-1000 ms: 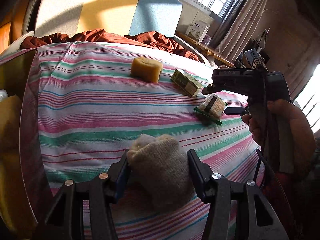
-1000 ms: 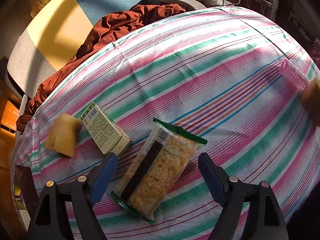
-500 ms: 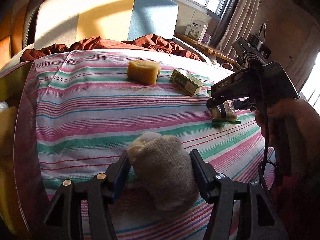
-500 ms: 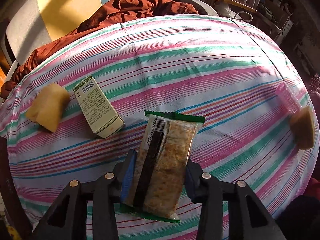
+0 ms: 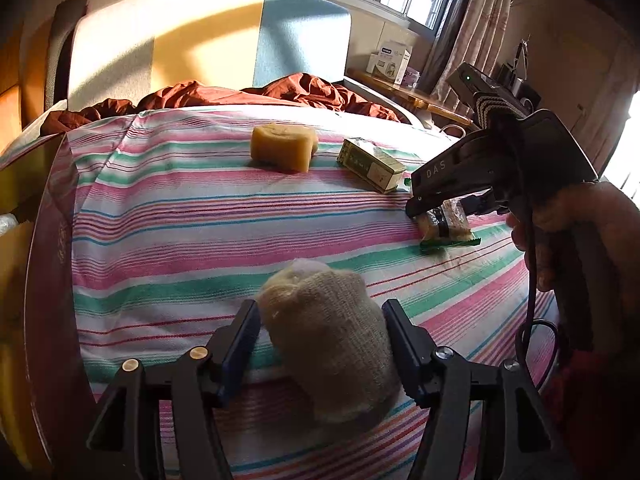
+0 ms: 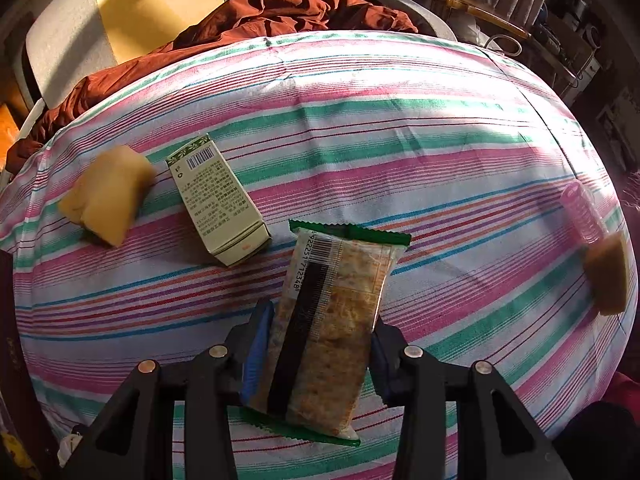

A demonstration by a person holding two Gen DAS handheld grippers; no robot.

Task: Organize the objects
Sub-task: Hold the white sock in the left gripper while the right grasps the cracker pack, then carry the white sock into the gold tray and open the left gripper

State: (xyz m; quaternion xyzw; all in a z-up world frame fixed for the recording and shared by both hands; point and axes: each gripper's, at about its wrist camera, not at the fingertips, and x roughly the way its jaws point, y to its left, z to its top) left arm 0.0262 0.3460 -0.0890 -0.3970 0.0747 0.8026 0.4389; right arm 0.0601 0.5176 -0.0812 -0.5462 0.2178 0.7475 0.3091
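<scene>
A beige knitted sock bundle (image 5: 328,332) lies on the striped bedsheet (image 5: 192,240) between the fingers of my left gripper (image 5: 320,307). Its jaws are opening and the pads stand loose at the bundle's sides. My right gripper (image 6: 320,344) is shut on a clear cracker packet (image 6: 332,312) with green ends, pointing steeply down at the sheet. In the left wrist view the right gripper (image 5: 440,212) holds that cracker packet (image 5: 444,228) at the bed's right side. A yellow sponge block (image 5: 282,152) and a green-and-white carton (image 5: 370,164) lie further back.
A rust-red blanket (image 5: 224,96) is bunched at the bed's head below the padded headboard (image 5: 208,40). A pink ribbed roller (image 6: 580,212) and a tan block (image 6: 608,276) sit by the bed's right edge. A shelf with a white box (image 5: 390,62) stands under the window.
The right jaws, open around the cracker packet a second ago, have shut on it and the wrist has rolled. The left jaws have widened slightly around the sock bundle.
</scene>
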